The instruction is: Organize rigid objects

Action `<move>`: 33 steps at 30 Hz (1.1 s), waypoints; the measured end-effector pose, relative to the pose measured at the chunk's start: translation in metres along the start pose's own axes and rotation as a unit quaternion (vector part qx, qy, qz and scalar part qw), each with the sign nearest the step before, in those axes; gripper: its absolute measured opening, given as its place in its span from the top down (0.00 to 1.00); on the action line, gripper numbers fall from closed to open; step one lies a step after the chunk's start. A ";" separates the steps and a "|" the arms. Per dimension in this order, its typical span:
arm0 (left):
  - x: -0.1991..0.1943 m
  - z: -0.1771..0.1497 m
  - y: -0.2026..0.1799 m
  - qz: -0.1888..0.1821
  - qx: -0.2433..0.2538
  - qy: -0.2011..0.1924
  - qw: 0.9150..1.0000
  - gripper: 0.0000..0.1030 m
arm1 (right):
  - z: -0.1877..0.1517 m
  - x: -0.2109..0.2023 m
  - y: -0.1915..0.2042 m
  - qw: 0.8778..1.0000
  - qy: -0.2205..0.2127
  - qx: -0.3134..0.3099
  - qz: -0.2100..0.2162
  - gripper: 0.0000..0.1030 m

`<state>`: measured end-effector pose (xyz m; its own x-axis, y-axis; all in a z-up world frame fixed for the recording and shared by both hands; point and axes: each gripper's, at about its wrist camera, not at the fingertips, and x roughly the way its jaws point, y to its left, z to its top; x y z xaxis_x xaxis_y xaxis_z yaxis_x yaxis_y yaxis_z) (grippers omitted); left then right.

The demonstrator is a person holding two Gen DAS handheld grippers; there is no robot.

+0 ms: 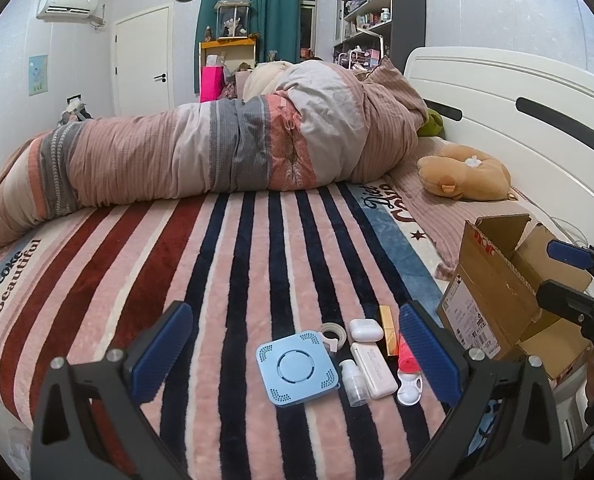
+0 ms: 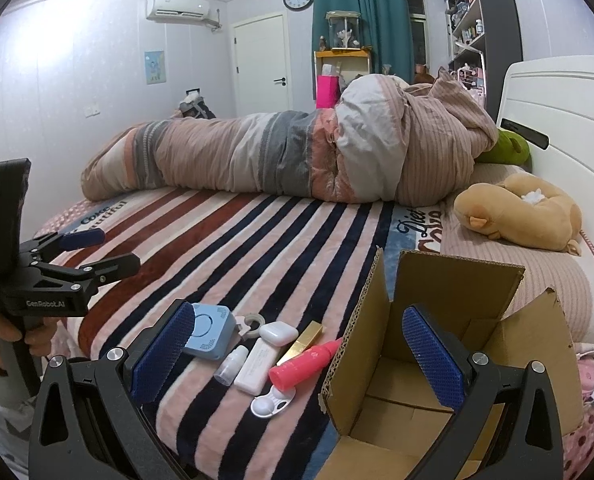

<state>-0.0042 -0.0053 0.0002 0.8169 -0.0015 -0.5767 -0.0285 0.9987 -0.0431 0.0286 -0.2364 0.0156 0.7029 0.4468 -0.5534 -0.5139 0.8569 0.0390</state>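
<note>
A bunch of small hard things lies close together on the striped blanket [image 1: 225, 280], just beside an open cardboard box [image 2: 449, 320]. The box looks empty inside, with its flaps up, so it seems to be the place where the little things should go. That is likely why they sit so near it: each one needs only a short trip.

In the bunch are a flat blue square gadget [image 1: 296, 368], a roll of tape [image 1: 334, 334], a white earbud case [image 1: 364, 330], a long white case [image 1: 373, 370], a small clear bottle [image 1: 353, 380], a gold stick [image 1: 388, 330], a pink tube [image 2: 305, 362] and a white contact lens case [image 2: 272, 402].

The left gripper [image 1: 293, 352] floats over the bunch. Its jaws are spread wide, with most of the little things showing between them. It holds nothing and touches nothing.

The right gripper [image 2: 297, 356] is near the box. Its jaws are spread wide too, one side over the bunch and one over the box. It is empty as well.

Nothing is packed yet, so the job looks like it is only starting.
</note>
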 end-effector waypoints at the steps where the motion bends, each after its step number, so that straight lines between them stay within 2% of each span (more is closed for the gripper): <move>1: 0.000 0.000 0.000 0.000 -0.001 0.000 1.000 0.00 | 0.000 0.000 0.000 1.000 0.000 0.000 0.000 0.00; 19: 0.000 -0.001 -0.002 0.000 0.000 0.001 1.000 0.00 | -0.003 0.000 0.001 1.000 -0.002 -0.004 0.003 0.00; 25: -0.003 -0.002 0.003 -0.009 -0.004 -0.003 1.000 0.00 | -0.002 -0.003 0.009 1.000 -0.017 -0.011 0.001 0.00; 29: -0.006 -0.003 0.020 -0.028 -0.008 -0.015 0.999 0.00 | 0.004 -0.007 0.023 0.998 -0.035 -0.028 -0.039 0.00; 33: -0.002 -0.006 0.050 -0.033 -0.014 -0.013 0.999 0.01 | 0.014 0.002 0.056 0.998 -0.028 -0.056 -0.028 0.01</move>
<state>-0.0107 0.0439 -0.0061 0.8322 -0.0665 -0.5504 0.0108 0.9945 -0.1037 0.0080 -0.1844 0.0281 0.7570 0.4144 -0.5052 -0.5217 0.8489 -0.0853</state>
